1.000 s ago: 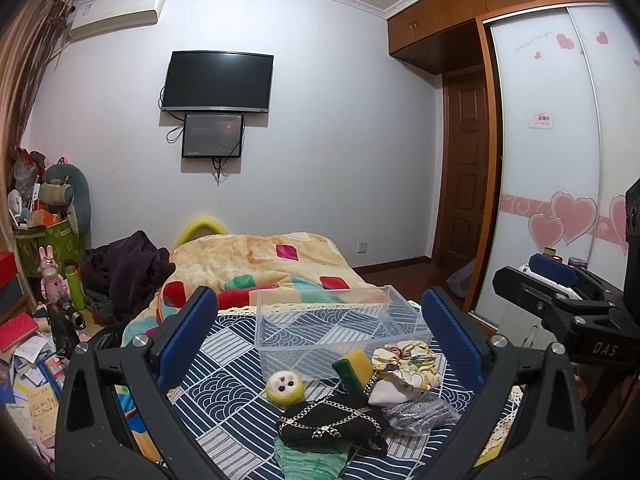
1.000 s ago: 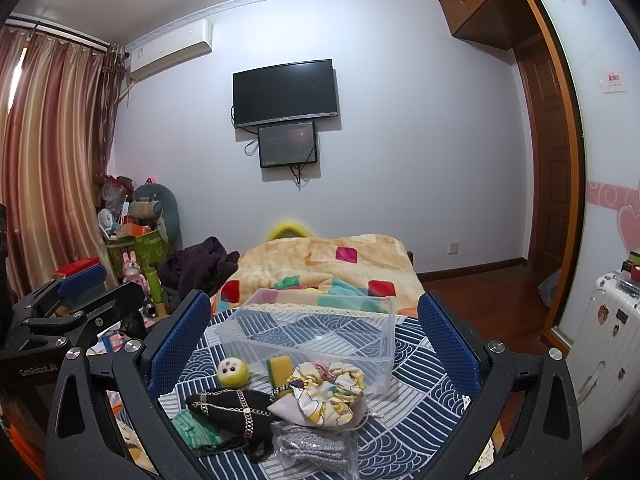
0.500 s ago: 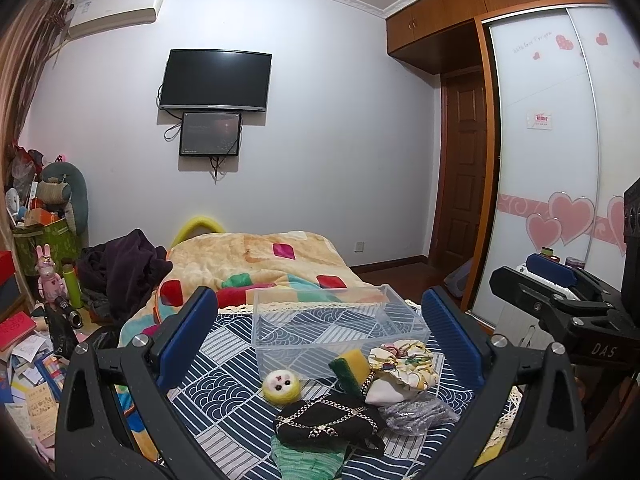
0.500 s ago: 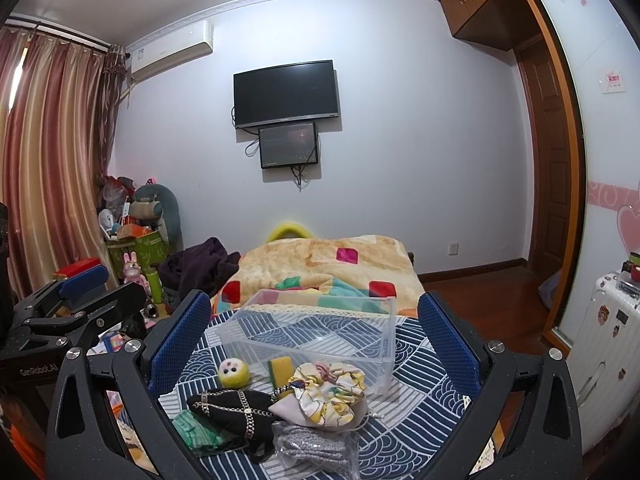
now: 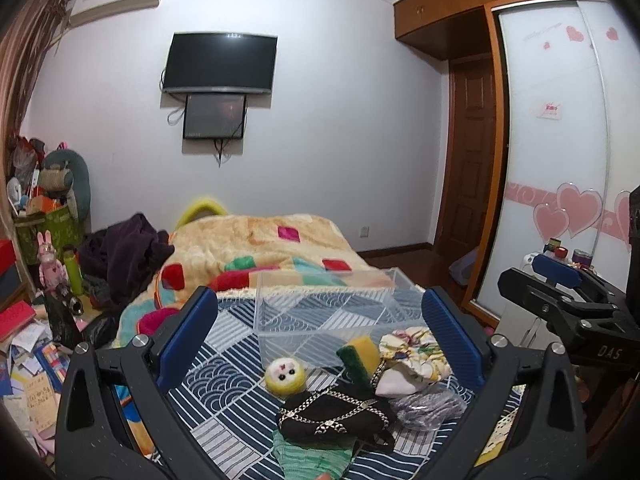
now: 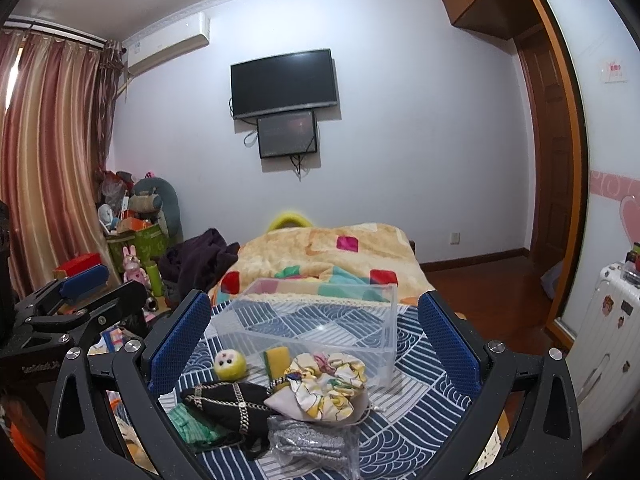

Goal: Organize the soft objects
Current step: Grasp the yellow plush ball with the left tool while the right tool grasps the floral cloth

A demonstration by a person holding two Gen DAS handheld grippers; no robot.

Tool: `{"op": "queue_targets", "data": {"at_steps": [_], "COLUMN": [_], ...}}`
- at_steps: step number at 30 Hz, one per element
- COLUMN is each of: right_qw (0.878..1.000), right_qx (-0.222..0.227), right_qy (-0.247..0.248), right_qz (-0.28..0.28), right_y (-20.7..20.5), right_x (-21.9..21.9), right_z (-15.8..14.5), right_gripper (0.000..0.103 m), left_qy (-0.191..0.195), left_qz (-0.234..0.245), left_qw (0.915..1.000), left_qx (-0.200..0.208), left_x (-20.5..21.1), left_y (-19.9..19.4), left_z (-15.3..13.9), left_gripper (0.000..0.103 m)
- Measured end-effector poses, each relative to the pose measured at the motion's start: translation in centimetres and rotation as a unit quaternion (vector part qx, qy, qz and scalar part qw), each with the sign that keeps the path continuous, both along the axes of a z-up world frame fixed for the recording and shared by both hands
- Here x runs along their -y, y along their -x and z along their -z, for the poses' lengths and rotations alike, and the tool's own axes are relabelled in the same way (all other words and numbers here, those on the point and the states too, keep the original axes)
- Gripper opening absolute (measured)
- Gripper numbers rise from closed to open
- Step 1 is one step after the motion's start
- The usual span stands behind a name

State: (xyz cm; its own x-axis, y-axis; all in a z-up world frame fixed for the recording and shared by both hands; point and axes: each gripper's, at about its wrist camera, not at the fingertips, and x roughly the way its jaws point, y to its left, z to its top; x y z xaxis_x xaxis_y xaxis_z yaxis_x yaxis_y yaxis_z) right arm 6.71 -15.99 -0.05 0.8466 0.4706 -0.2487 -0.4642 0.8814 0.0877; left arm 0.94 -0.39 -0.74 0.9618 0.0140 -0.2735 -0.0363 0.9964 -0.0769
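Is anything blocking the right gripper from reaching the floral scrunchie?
Nothing visible does. The right gripper is open, and the floral scrunchie lies on top of the pile, uncovered, just before the clear bin.

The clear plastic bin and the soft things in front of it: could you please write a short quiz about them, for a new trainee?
1. True or false: the clear bin already holds the yellow plush ball.
2. Which thing lies nearest the right wrist camera: A) the sponge, B) the grey item in a plastic bag, C) the floral scrunchie?
3. Fill in: both the left gripper and the right gripper are ____.

Key
1. False: the ball lies on the patterned cloth in front of the bin, which holds none of the soft things.
2. B.
3. Open, holding nothing.
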Motion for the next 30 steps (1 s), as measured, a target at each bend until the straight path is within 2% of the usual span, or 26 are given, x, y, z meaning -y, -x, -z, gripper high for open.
{"op": "queue_targets", "data": {"at_steps": [9, 11, 13, 19, 21, 25, 28, 30], "right_qw": [0.998, 0.997, 0.996, 0.991, 0.988, 0.984, 0.980, 0.978], "right_qx": [-0.060, -0.074, -0.088, -0.133, -0.147, -0.172, -0.192, -0.203], "right_qy": [0.017, 0.020, 0.027, 0.035, 0.036, 0.038, 0.037, 0.033], "right_qz": [0.008, 0.008, 0.009, -0.002, -0.007, -0.019, -0.029, -0.039], "right_y": [-3.0, -3.5, -4.0, -5.4, -5.8, -6.5, -6.9, -7.0], "right_x": [0.1, 0.1, 0.1, 0.0, -0.1, -0.2, -0.3, -0.4], "right_z": [3.4, 4.1, 4.8, 6.5, 7.2, 8.3, 8.9, 9.3], "right_gripper": [0.103, 0.102, 0.098, 0.082, 0.076, 0.068, 0.064, 0.054], "left_qy": [0.019, 0.026, 0.038, 0.065, 0.076, 0.101, 0.118, 0.129], "left_qz": [-0.028, -0.032, -0.030, -0.020, -0.014, -0.006, 0.005, 0.016], "left_qw": [0.9965, 0.9949, 0.9922, 0.9845, 0.9805, 0.9704, 0.9640, 0.9621], "left_qx": [-0.076, -0.092, -0.114, -0.162, -0.180, -0.219, -0.238, -0.240], "left_x": [-2.5, -3.1, -3.8, -5.1, -5.4, -6.1, -6.3, -6.3], "left_y": [-4.6, -5.5, -6.5, -8.9, -9.6, -11.0, -11.7, -11.8], "left_z": [4.5, 5.5, 6.6, 9.1, 10.0, 12.0, 13.3, 13.6], "left_gripper": [0.103, 0.095, 0.087, 0.076, 0.073, 0.062, 0.057, 0.055]}}
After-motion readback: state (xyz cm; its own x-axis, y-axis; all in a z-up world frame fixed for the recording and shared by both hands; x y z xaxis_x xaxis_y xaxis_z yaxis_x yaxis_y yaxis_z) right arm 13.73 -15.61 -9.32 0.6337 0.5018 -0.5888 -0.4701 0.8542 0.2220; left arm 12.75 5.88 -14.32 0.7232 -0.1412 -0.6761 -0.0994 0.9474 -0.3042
